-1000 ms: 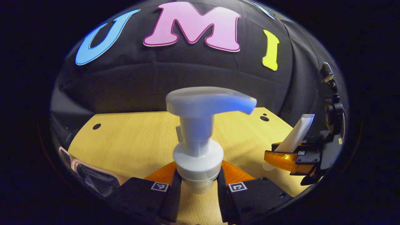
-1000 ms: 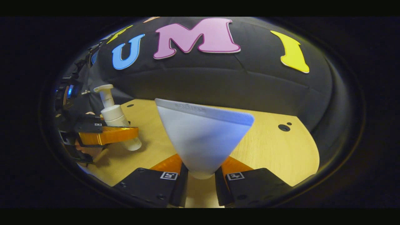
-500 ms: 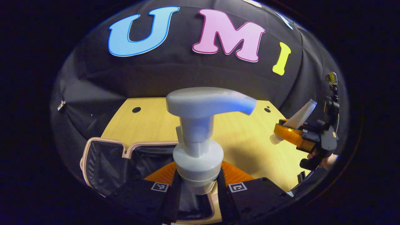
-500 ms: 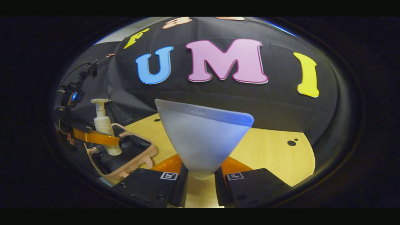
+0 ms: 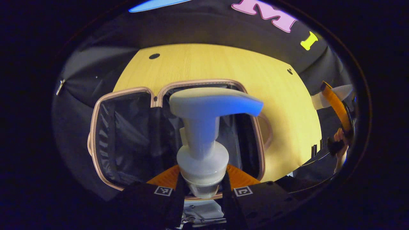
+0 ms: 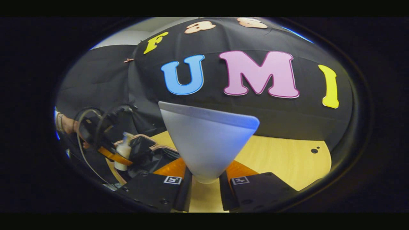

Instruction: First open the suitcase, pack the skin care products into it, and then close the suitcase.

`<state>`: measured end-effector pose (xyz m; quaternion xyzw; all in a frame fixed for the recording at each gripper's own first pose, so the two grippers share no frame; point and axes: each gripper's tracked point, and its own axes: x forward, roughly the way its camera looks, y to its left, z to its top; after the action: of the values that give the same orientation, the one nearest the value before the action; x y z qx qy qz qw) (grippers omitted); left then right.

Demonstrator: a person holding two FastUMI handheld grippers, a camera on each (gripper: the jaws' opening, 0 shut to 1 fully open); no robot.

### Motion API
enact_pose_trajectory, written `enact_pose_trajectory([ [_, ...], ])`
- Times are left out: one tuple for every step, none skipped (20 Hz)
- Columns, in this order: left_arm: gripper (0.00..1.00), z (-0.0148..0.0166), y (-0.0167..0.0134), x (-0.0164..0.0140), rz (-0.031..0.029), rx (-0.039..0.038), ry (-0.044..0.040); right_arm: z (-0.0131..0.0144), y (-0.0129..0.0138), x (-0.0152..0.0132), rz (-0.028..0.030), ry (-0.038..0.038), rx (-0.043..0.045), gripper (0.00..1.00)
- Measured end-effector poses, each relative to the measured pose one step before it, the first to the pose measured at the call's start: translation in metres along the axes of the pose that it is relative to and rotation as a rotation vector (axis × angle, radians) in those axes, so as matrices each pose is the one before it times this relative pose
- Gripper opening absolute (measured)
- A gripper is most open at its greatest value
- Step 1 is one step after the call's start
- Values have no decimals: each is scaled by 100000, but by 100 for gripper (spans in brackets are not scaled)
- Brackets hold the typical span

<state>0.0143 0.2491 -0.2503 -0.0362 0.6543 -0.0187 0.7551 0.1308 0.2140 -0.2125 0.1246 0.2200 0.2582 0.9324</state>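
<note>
- The left gripper [image 5: 202,187] has tipped downward within the last second — the open suitcase [image 5: 96,134] now lies directly under the pump bottle [image 5: 204,134], so I judge the drop-in is near.
- Its fingers press the bottle's body from both sides, below the collar.
- The right gripper [image 6: 204,185] has risen away from the tabletop [image 6: 281,159]; its fingers are closed on the white tube [image 6: 207,140].
- Count: one suitcase, two products — one bottle, one tube, both not yet packed.
</note>
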Motion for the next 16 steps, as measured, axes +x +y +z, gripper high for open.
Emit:
enact_pose_trajectory([
  [55,-673,650,1557,742,31,6713,-690,1002,122,1933,1866,2188,41],
  [55,-1033,664,1705,585,-761,8179,-1024,627,144,851,2990,2275,41],
  [55,-514,585,1623,1180,-3054,5815,-925,404,207,300,2690,1793,41],
  [55,-384,-170,1534,-1291,-3076,4862,-628,495,230,292,2009,1098,41],
  [55,-151,-170,822,-1642,-1817,3336,-701,521,143,112,2399,430,41],
  [55,404,-211,665,560,-282,-588,-748,473,179,450,2595,359,41],
  [54,476,-75,516,1021,1400,-1757,-681,569,235,1230,2198,766,41],
  [61,255,444,363,1857,1852,-1795,-715,662,190,1456,2615,1280,41],
  [62,251,-201,-227,-554,1292,-2943,-537,606,199,803,1809,1164,41],
  [64,87,-171,-470,-18,1230,-3013,-311,573,273,711,1147,780,41],
  [70,277,-55,-888,26,1576,-3764,-348,514,325,781,1778,1014,41],
  [74,540,170,-1103,364,2200,-5595,-424,713,494,1275,1818,1656,41],
  [77,616,234,-1214,-179,1792,-6652,-344,898,375,2023,2149,2501,41],
  [80,516,248,-1550,-442,454,-6451,-197,1214,849,2950,2281,3391,41],
  [82,650,171,-1704,-736,-1152,-5876,-654,1065,1042,2556,3857,4286,41],
  [83,404,231,-1589,-1240,-2558,-5411,-481,1013,1280,2327,3550,4130,41],
])
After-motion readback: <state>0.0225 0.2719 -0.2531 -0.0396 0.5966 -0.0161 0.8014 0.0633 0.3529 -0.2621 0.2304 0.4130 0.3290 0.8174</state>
